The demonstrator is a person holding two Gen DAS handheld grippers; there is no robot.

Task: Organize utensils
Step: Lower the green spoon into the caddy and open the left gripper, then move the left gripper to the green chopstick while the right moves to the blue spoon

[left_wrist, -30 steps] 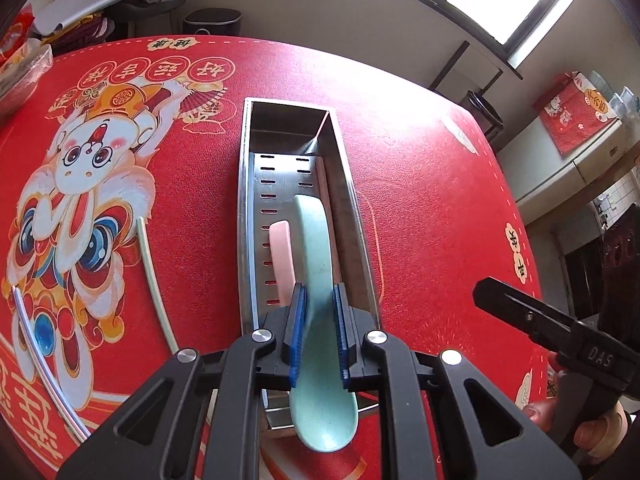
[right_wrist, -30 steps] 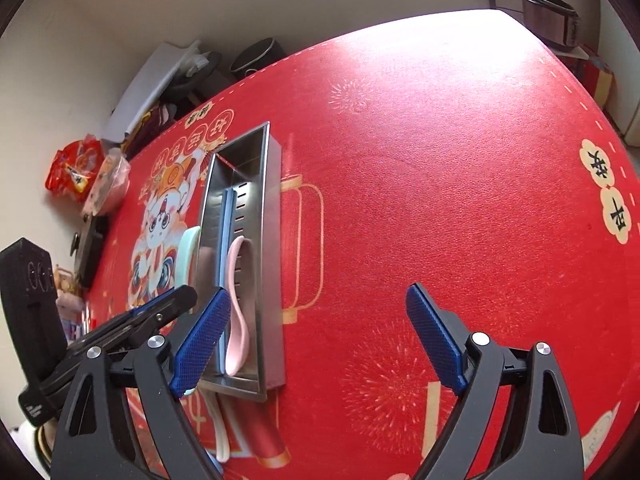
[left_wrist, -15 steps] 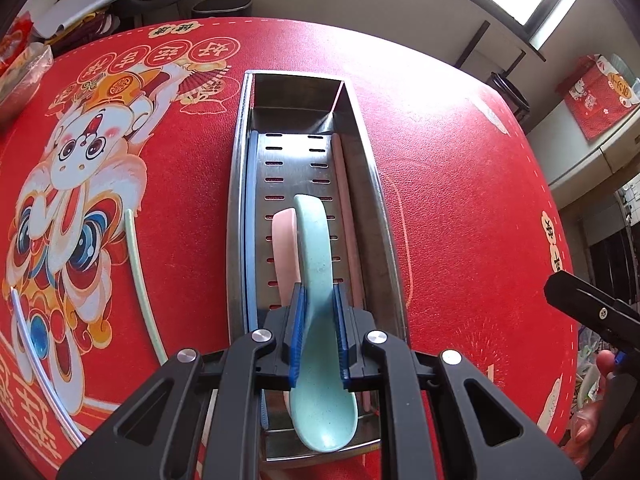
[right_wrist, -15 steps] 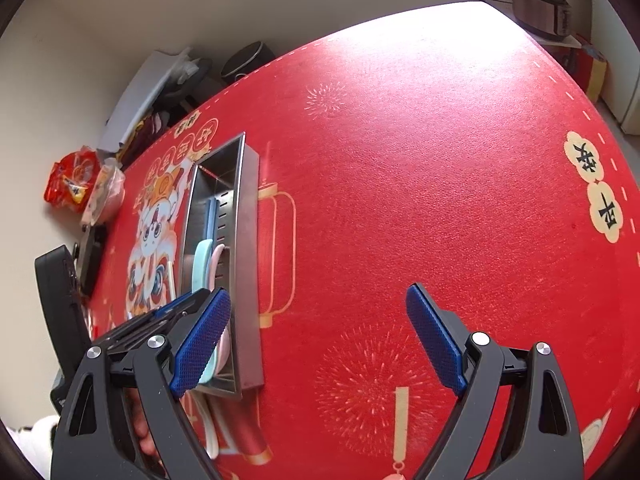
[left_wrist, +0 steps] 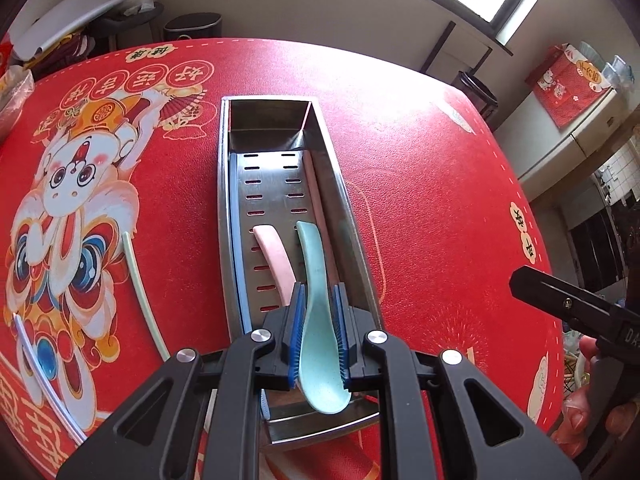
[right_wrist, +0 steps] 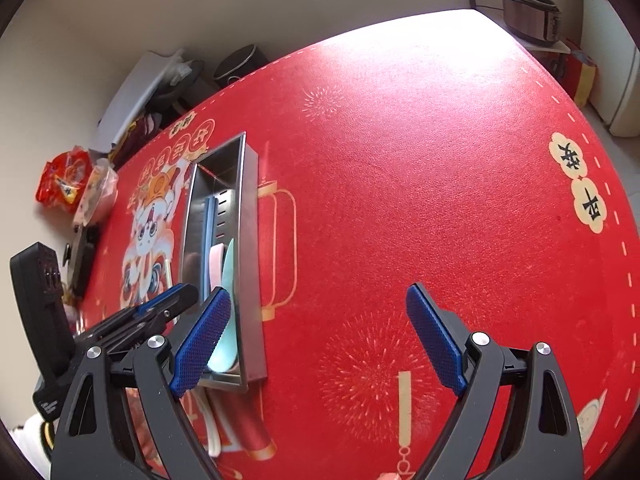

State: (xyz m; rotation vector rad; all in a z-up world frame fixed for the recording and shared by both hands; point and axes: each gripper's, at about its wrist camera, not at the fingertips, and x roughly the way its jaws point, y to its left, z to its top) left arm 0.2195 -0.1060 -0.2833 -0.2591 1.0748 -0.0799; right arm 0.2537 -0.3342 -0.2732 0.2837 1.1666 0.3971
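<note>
left gripper (left_wrist: pixel 318 334): clenched on the green spoon (left_wrist: pixel 316 300)
right gripper (right_wrist: pixel 316 340): released, empty
tip: lower the spoon beside the pink spoon (left_wrist: pixel 276 264) in the steel tray (left_wrist: pixel 352 216) — release gently

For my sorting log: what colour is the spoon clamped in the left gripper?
Pale mint green spoon, clearest in the left wrist view.

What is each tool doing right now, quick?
Left tool: closed on the pale green plastic spoon, above the long steel tray.
Right tool: open, holding nothing.
</note>
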